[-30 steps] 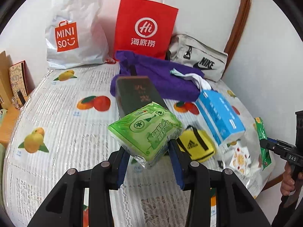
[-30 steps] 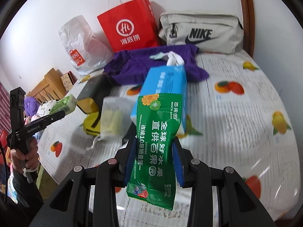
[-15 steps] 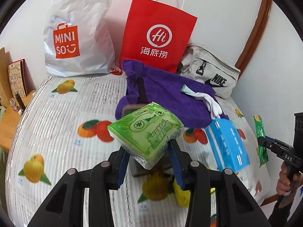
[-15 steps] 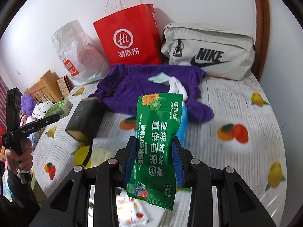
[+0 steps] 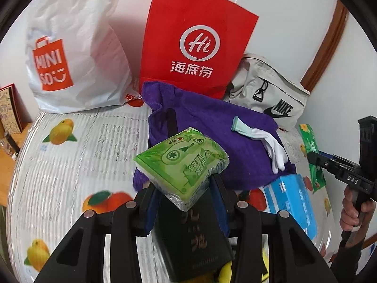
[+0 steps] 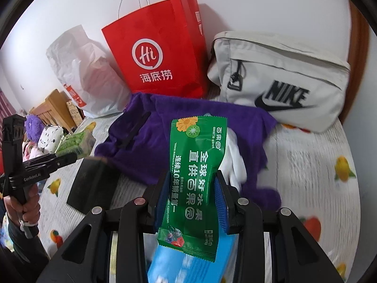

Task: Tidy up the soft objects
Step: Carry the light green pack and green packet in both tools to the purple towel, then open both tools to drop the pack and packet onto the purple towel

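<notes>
Red paper bag carried a white "Hi" circle logo over "海底捞". White plastic bag had an orange "MINISO" bag logo. Grey pouch read "NIKE" with swoosh in black. Dark green sachet read "百果园", "全球好水果 直供百果园", "连续10年销量第一"; small "湿纸巾" near its bottom edge. Right gripper body was marked "DAS"; left gripper body "GenRobot.AI". Light green pack and black box had print too blurred to read.
</notes>
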`<state>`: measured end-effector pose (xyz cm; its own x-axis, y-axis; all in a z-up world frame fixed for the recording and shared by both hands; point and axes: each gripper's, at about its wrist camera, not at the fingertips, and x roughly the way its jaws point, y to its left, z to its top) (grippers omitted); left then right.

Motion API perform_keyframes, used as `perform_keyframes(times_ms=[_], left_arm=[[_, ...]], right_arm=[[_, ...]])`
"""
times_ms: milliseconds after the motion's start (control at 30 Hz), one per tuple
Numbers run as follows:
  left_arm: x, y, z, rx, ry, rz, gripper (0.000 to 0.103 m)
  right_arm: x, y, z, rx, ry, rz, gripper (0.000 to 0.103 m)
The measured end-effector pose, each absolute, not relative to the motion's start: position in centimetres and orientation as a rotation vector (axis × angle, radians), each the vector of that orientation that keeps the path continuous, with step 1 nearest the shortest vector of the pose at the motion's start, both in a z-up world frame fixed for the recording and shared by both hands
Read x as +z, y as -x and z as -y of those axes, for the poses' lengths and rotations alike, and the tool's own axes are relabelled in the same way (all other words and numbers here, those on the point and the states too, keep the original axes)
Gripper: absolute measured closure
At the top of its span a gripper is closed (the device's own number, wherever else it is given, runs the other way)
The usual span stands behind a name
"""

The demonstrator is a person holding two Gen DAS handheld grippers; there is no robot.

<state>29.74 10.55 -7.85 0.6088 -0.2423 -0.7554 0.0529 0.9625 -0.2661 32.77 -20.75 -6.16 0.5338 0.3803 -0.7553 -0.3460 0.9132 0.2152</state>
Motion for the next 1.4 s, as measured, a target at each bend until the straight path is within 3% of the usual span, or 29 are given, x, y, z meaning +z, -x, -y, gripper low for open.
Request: perform_keyframes(times_ms=[467,967,1000,1067,1133,1300,1400], left_arm=[[-10.1,-37.8,-8.7,-0.186,0.211,-1.009,0.063],[-13.7,-41.1,-7.1,-0.201,0.200,-1.125,0.062],[-13.8,-41.1,-7.0,-0.199,0.195,-1.131,0.060],[-13.9,-41.2,-6.6,-0.200,0.185,-1.133,0.058],[-13.9,-41.3,-6.4,-0.197,0.183,-1.135,0.048],[-13.0,-40.3,-6.2,-0.198,0.170,-1.113,0.035],[-12.1,-39.4,-6.1,-0.169,0.146,-1.103,0.032]], right_arm=[[-10.2,-41.1,18.3,0.445,0.036,-1.025,0.066],[-13.8,-43.7,16.8,0.462,0.108,-1.123,0.063],[-13.8,-43.6,16.8,0.465,0.116,-1.122,0.062],[-13.6,-43.3,16.7,0.482,0.119,-1.107,0.050],[-13.5,-43.2,16.4,0.493,0.119,-1.099,0.043],[-12.7,-42.5,16.2,0.486,0.147,-1.076,0.041],[-11.7,-41.9,16.5,0.478,0.145,-1.058,0.041]])
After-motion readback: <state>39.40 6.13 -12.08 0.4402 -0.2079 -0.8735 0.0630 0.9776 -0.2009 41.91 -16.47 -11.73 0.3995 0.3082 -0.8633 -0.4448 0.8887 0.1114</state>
